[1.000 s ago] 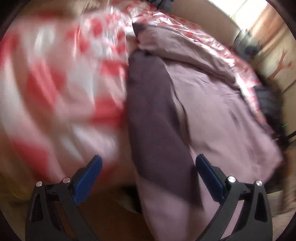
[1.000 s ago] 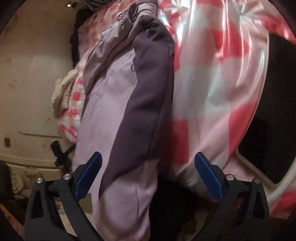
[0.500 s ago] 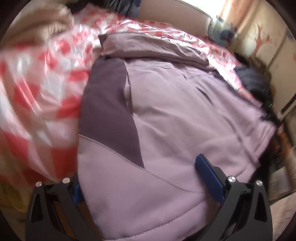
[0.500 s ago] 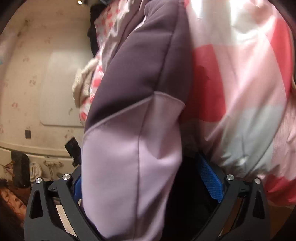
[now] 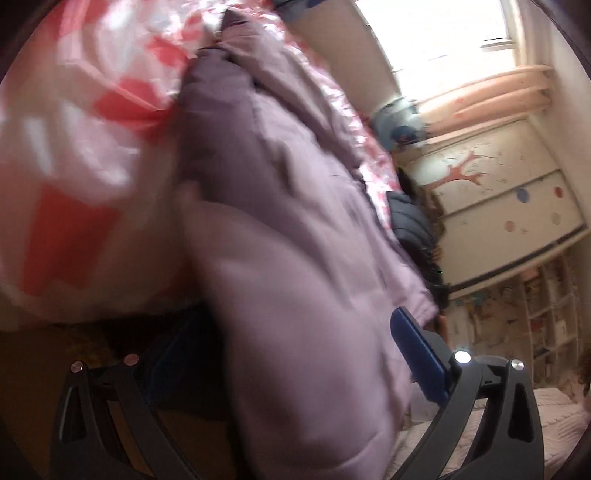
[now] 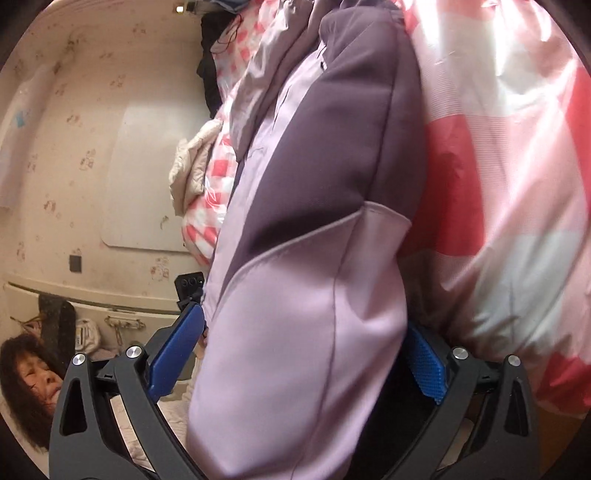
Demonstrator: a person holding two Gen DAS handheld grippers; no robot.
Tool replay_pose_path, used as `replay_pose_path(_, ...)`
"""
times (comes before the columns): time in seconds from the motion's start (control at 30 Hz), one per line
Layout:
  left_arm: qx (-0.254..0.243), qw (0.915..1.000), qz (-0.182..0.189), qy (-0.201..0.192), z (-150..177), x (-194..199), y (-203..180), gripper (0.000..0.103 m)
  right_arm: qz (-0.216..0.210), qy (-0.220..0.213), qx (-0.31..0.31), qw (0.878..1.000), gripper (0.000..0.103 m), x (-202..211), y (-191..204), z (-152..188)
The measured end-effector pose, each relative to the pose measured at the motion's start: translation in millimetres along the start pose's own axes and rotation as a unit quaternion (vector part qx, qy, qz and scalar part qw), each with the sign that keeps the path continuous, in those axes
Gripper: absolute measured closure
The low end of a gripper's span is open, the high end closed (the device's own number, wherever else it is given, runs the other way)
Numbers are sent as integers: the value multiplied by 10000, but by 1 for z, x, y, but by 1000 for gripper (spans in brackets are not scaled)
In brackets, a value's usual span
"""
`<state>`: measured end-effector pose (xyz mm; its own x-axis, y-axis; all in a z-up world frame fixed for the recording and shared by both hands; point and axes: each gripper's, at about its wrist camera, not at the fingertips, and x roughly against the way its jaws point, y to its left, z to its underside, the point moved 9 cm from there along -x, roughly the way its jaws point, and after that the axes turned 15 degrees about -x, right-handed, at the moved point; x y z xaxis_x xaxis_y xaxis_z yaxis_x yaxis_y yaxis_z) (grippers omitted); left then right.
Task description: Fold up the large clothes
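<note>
The left gripper (image 5: 295,365), jaws closing, has a puffy lilac sleeve of the jacket (image 5: 295,206) between its blue pads, the left pad hidden. The right gripper (image 6: 303,354) straddles the other sleeve; I cannot tell if it pinches. The padded two-tone jacket (image 6: 325,177) lies on a glossy red-checked cover (image 6: 517,155), near a stained wall (image 6: 74,129).

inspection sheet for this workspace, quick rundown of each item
surface: red-and-white checked cover, glossy, wrinkled
job's things: lilac jacket with dark purple panels, lying on the cover, hem end toward both cameras
clutter: cream garment and dark garment at the cover's edges
grippers: left gripper closing, jacket between the jaws; right gripper astride the jacket, grip unclear
cables: nothing seen
surroundings: window, tree-decal wall, shelves
</note>
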<state>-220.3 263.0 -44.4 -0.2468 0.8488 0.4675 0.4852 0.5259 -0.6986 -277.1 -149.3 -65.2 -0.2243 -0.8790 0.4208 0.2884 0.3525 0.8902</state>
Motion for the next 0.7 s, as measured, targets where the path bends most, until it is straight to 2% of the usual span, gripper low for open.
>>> replay_pose_path(0.03, -9, 10000, 44, -55, 0, -3, -5, 26, -3, -86, 132, 9999, 10, -3, 4, 2)
replay_pose_path(0.07, 32, 10000, -48, -15, -1, -6, -5, 58, -132, -181, 242, 9995, 19, -6, 13, 3)
replay_pose_path(0.1, 67, 9997, -225, -17, -4, -8, -5, 69, -395, -265, 312, 9984, 40, -6, 23, 7)
replay_pose_path(0.17, -9, 9992, -335, -238, -18, 4, -18, 81, -557, -566, 470, 9957, 65, 6, 27, 3)
replay_pose_path(0.27, -383, 9975, -445, -405, -41, 19, -50, 86, -956, -920, 682, 9888, 74, 18, 56, 4)
replay_pose_path(0.37, -860, 9943, -407, -481, -49, 40, -95, 86, -1350, -1109, 1013, 9794, 74, 37, 85, 21)
replay_pose_path(0.47, -1268, 9909, -390, -215, -30, 55, -120, 84, -1436, -1039, 1240, 9763, 72, 57, 94, 47)
replay_pose_path(0.5, -1310, 9909, -325, -6, -17, 58, -119, 73, -1310, -901, 1206, 9799, 71, 58, 86, 55)
replay_pose_path(0.53, -1272, 9914, -252, 197, -5, 57, -113, 66, -1153, -849, 1136, 9831, 60, 61, 74, 58)
replay_pose_path(0.57, -1157, 9923, -193, 408, 6, 53, -104, 46, -1034, -766, 955, 9871, 43, 62, 57, 62)
replay_pose_path(0.6, -978, 9924, -144, 728, 27, 46, -90, 29, -932, -673, 743, 9906, 37, 61, 40, 65)
replay_pose_path(0.67, -746, 9922, -277, 954, 51, 38, -65, 28, -825, -607, 390, 9940, 33, 63, 9, 71)
replay_pose_path(0.7, -514, 9942, -193, 928, 58, 36, -55, 27, -895, -604, 303, 9937, 31, 66, 1, 75)
